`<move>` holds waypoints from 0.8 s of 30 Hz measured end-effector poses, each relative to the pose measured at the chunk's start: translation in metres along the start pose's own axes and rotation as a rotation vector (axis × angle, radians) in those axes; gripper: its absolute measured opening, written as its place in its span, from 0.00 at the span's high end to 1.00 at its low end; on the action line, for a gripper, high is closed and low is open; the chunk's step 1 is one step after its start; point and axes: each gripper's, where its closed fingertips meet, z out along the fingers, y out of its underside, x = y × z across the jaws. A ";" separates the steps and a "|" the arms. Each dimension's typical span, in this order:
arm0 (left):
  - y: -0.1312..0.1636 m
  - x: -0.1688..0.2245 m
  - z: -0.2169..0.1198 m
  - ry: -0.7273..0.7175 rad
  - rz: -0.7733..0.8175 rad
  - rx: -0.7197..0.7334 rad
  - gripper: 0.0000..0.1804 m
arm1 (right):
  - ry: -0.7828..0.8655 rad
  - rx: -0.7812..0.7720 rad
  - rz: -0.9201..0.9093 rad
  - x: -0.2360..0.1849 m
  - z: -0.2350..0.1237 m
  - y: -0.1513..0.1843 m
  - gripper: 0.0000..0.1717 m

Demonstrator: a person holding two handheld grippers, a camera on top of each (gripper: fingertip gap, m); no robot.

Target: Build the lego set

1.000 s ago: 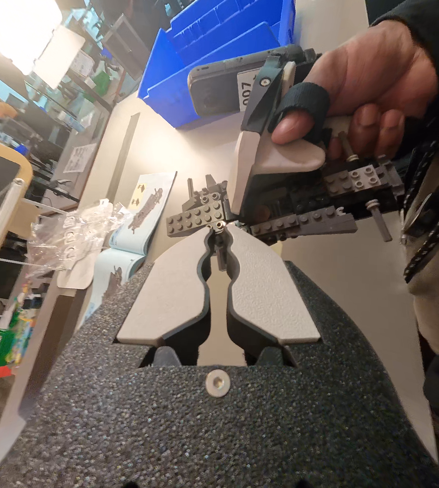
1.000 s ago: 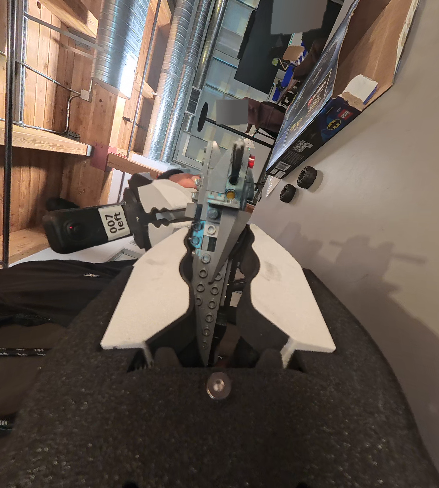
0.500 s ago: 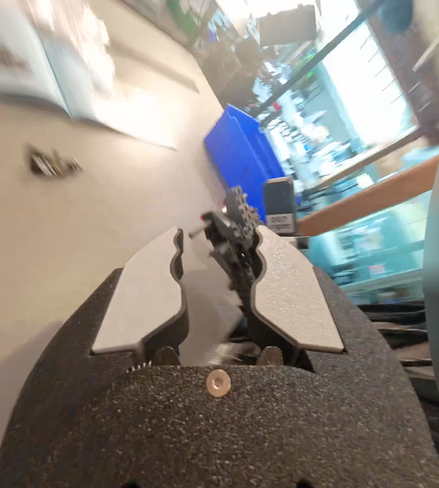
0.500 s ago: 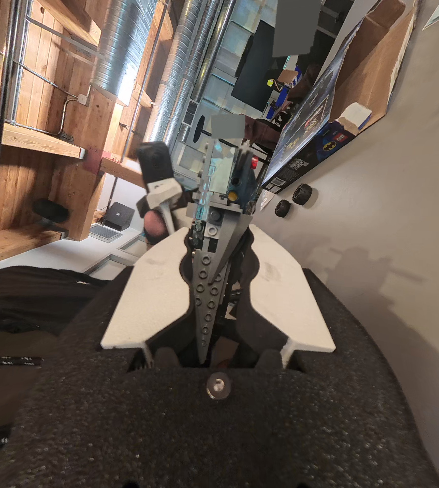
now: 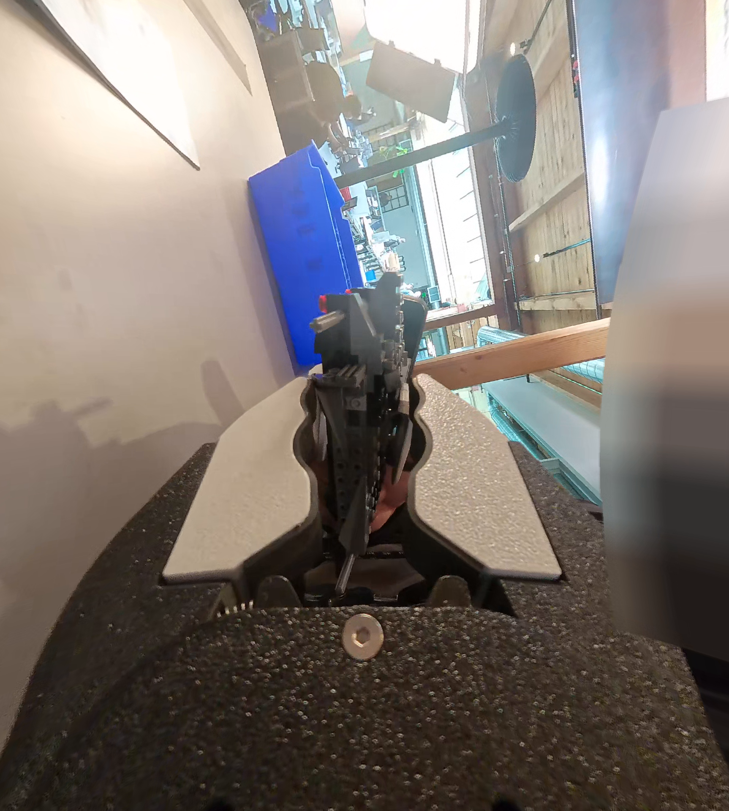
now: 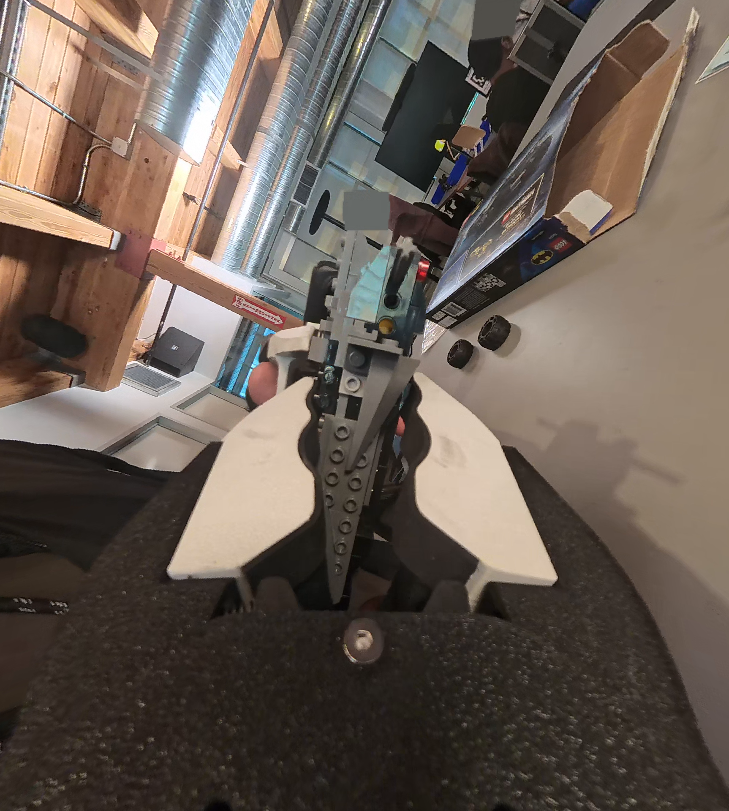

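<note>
The grey brick model (image 6: pixel 356 439) is sitting between both tongs: the right gripper (image 6: pixel 362 386) is pinching it across its wedge plates, and the left gripper (image 5: pixel 360 386) is clamping its darker end (image 5: pixel 354 395). Beyond the model, two black tyres (image 6: pixel 479 344) are lying on the table (image 6: pixel 617 351) beside a printed cardboard box (image 6: pixel 551 210); a blue bin (image 5: pixel 301 245) is standing behind it.

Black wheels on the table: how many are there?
2. One black wheel and another sit side by side on the table, beside the box. More may be hidden.
</note>
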 end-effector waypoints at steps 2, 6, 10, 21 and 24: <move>0.000 0.000 0.000 0.003 0.003 -0.003 0.77 | 0.003 0.001 -0.002 0.000 0.000 -0.001 0.80; 0.000 0.001 0.000 0.005 -0.004 0.000 0.77 | 0.004 0.009 -0.003 -0.001 0.000 -0.001 0.80; 0.002 -0.003 0.002 -0.022 -0.029 -0.001 0.72 | 0.001 0.015 0.000 0.000 0.001 -0.001 0.80; 0.001 0.002 0.005 0.024 -0.013 0.012 0.78 | -0.006 0.017 -0.024 -0.004 0.003 -0.002 0.80; 0.001 0.003 0.005 0.029 -0.001 0.020 0.79 | -0.008 0.018 -0.034 -0.005 0.003 -0.003 0.80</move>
